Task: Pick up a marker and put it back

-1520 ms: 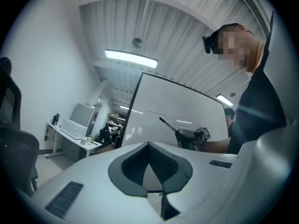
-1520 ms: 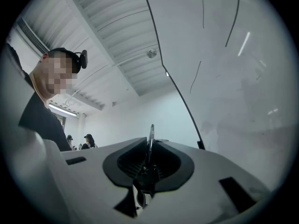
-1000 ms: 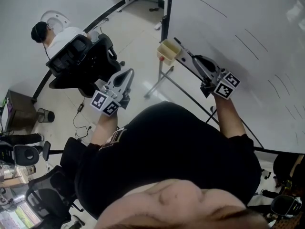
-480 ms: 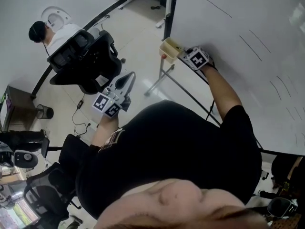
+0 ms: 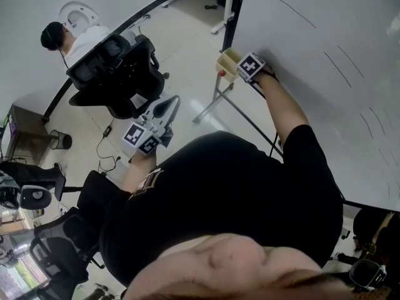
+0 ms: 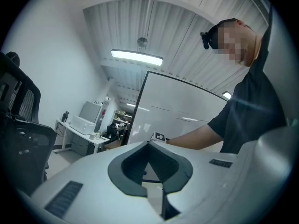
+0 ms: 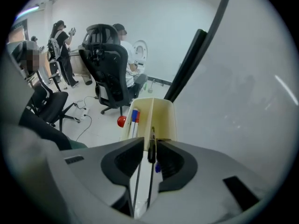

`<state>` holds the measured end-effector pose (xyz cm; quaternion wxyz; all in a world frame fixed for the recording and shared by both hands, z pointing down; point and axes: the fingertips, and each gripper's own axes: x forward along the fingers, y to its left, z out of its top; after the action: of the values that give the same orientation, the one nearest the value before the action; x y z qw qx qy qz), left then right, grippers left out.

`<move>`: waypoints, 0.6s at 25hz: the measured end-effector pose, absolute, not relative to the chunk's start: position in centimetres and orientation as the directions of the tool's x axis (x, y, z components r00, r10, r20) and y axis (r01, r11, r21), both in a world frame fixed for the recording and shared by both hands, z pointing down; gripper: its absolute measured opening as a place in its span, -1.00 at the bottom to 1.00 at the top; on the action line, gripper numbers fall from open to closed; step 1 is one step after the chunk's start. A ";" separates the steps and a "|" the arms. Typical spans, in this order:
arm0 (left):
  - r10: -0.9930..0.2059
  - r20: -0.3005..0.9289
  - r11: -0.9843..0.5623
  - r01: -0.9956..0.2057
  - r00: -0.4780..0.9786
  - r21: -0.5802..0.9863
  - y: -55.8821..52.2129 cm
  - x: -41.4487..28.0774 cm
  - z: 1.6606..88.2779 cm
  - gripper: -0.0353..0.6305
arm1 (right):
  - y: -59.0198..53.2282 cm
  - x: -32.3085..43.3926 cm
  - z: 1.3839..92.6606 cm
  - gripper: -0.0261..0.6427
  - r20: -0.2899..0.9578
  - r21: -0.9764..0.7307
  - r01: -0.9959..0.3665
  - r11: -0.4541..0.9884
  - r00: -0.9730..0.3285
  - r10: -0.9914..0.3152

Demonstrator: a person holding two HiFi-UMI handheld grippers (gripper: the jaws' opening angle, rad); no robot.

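Note:
A beige marker holder [image 5: 227, 63] hangs at the whiteboard's [image 5: 325, 74] left edge. My right gripper [image 5: 239, 67] reaches into it from the right. In the right gripper view the holder [image 7: 164, 118] stands just ahead of the right gripper [image 7: 150, 146]. A thin dark marker [image 7: 151, 144] stands upright between the jaws, which are opening. It rests against the right pad, and a slit shows on its left. Blue- and red-capped markers [image 7: 134, 115] stand in the holder's left compartment. My left gripper [image 5: 171, 100] hangs over the floor, shut and empty, also seen in its own view [image 6: 149, 146].
A black office chair [image 5: 119, 74] and a seated person [image 5: 62, 39] are to the left. The whiteboard stand's metal legs [image 5: 215, 102] run under the holder. A red knob [image 7: 121, 121] sits beside the holder. Another chair [image 5: 56, 255] stands at lower left.
My right gripper swung up and left from in front of the whiteboard to the holder, bringing the marker to it. The left gripper has barely moved.

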<state>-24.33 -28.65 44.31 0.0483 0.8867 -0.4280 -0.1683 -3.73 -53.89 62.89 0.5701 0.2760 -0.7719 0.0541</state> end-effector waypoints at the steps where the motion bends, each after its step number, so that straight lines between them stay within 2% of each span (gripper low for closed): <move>1: -0.776 -0.253 -0.629 -0.742 0.578 0.232 -28.6 -24.5 44.4 -0.92 | -53.8 -3.8 62.9 -0.56 0.909 0.216 -0.489 0.845 -0.216 -0.357; 3: -0.775 -0.250 -0.630 -0.740 0.580 0.235 -28.6 -24.8 44.4 -0.92 | -54.1 -4.0 62.4 -0.43 0.886 0.207 -0.480 0.853 -0.278 -0.372; 5: -0.770 -0.259 -0.636 -0.736 0.583 0.231 -28.7 -25.0 44.2 -0.92 | -53.7 -3.7 60.9 -0.40 0.836 0.178 -0.500 0.847 -0.377 -0.398; 9: -0.750 -0.259 -0.661 -0.712 0.609 0.238 -29.1 -25.4 44.6 -0.92 | -49.5 -1.6 55.4 -0.40 0.597 0.030 -0.581 0.813 -0.642 -0.481; 13: -0.723 -0.235 -0.691 -0.676 0.649 0.258 -29.3 -25.9 45.3 -0.92 | -42.0 1.6 52.1 -0.49 0.372 -0.133 -0.600 0.789 -0.768 -0.521; 15: -0.706 -0.210 -0.707 -0.657 0.676 0.263 -28.5 -25.5 45.7 -0.92 | -38.3 3.0 51.6 -0.62 0.292 -0.214 -0.602 0.770 -0.791 -0.537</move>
<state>-25.51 -28.54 45.68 0.0832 0.9116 -0.3738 -0.1492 3.02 -38.29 51.59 0.1077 0.3047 -0.9345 0.1494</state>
